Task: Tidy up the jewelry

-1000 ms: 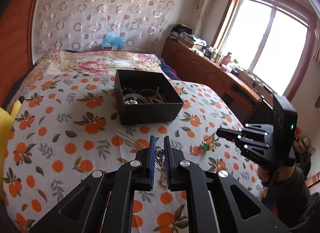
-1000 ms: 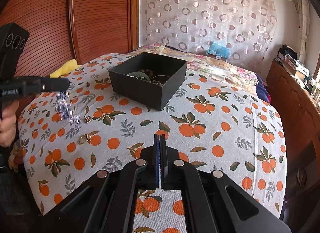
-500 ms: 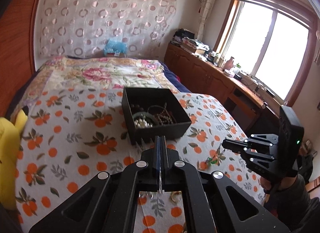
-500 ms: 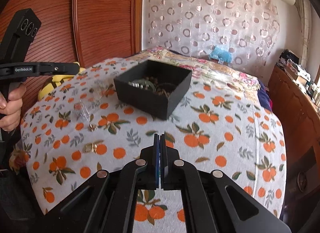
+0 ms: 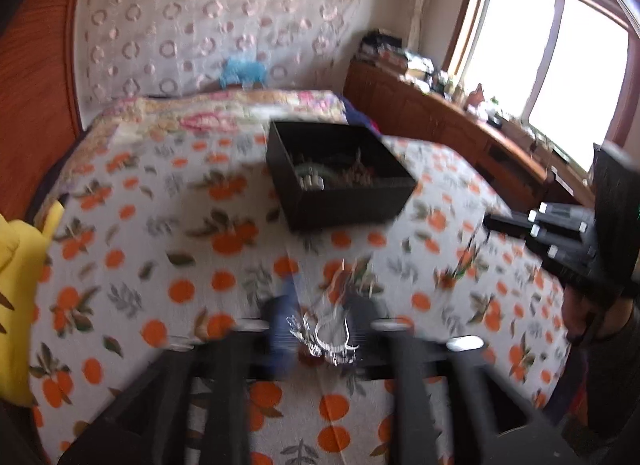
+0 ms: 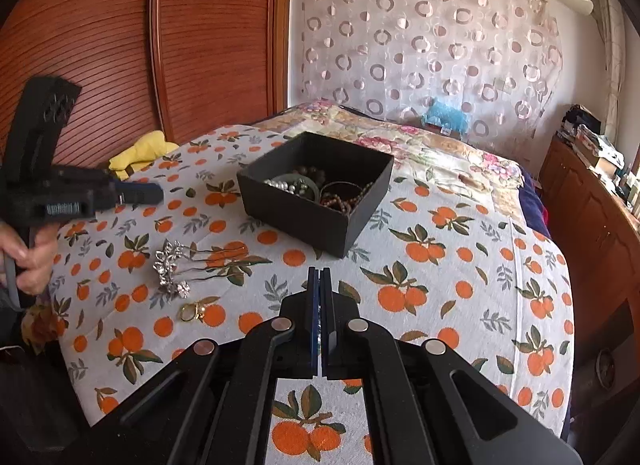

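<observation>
A black open box (image 6: 312, 221) with beads and bangles inside stands mid-bed, also seen in the blurred left wrist view (image 5: 340, 205). A silver hair ornament (image 6: 172, 265) with long pins lies on the orange-print bedspread. A gold ring (image 6: 192, 311) lies just in front of it. My left gripper (image 6: 154, 193), held by a hand, hovers above and left of the ornament, apart from it. Its jaws (image 5: 324, 305) are opening, and the ornament (image 5: 324, 335) shows between them without being pressed. My right gripper (image 6: 320, 289) is shut and empty in front of the box.
A yellow cloth (image 6: 140, 151) lies at the bed's left edge by the wooden headboard. A small green piece (image 5: 456, 273) lies on the bedspread near the right gripper (image 5: 560, 241). A wooden cabinet (image 6: 592, 205) runs along the right side.
The silver ornament, which hung from the shut left gripper a second ago, now lies on the bedspread. The left jaws have parted. The right gripper stays shut in place.
</observation>
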`<state>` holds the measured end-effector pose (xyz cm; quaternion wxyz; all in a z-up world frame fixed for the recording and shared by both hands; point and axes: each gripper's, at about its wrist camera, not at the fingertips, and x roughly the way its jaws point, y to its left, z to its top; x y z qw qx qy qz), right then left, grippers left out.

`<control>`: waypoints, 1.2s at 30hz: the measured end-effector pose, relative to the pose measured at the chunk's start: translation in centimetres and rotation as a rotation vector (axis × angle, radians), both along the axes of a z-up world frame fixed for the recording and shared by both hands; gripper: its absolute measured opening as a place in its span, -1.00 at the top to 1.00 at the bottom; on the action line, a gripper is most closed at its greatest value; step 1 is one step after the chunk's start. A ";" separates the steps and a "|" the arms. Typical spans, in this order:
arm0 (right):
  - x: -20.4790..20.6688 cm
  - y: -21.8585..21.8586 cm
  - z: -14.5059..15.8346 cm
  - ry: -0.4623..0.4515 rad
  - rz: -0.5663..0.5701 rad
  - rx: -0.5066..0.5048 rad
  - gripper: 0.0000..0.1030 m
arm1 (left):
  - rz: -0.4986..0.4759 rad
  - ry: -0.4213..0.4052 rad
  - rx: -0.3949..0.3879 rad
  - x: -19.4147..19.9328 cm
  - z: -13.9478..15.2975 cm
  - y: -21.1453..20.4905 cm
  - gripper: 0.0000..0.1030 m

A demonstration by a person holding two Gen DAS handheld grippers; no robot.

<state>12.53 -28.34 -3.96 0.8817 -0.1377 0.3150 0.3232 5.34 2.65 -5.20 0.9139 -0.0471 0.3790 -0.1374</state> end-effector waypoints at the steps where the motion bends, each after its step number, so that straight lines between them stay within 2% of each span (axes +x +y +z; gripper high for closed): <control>1: 0.0 -0.1 0.0 0.000 -0.002 0.001 0.98 | 0.004 -0.005 0.014 -0.1 -0.3 -0.1 -0.08; 3: 0.0 -0.4 0.2 0.000 -0.005 0.003 0.98 | -0.001 -0.010 0.046 -0.4 -0.9 -0.5 -0.10; 5: 0.0 -0.4 0.2 0.000 -0.005 0.001 0.98 | -0.020 -0.007 0.049 -0.5 -1.3 -1.0 -0.29; 7: 0.0 -0.5 0.2 0.002 -0.005 -0.002 0.98 | -0.043 0.001 0.084 -0.5 -1.8 -1.7 -0.34; 10: 0.0 -0.5 0.1 0.003 -0.004 -0.001 0.98 | -0.060 0.022 0.145 -0.6 -2.9 -2.5 -0.34; 19: -0.1 -0.4 -0.2 0.009 0.001 -0.003 0.98 | -0.110 0.037 0.214 -0.2 -4.0 -3.2 -0.34; 22: -0.1 -0.4 -0.3 0.009 0.003 -0.006 0.98 | -0.129 0.027 0.243 -0.2 -4.1 -3.7 -0.09; 29: 0.0 -0.4 -0.4 0.009 -0.001 -0.001 0.98 | -0.111 0.000 0.202 -1.2 -3.3 -3.1 -0.08; 36: 0.0 0.1 1.0 -0.020 0.011 0.011 0.98 | -0.054 -0.070 0.170 -1.4 -0.6 -1.7 -0.08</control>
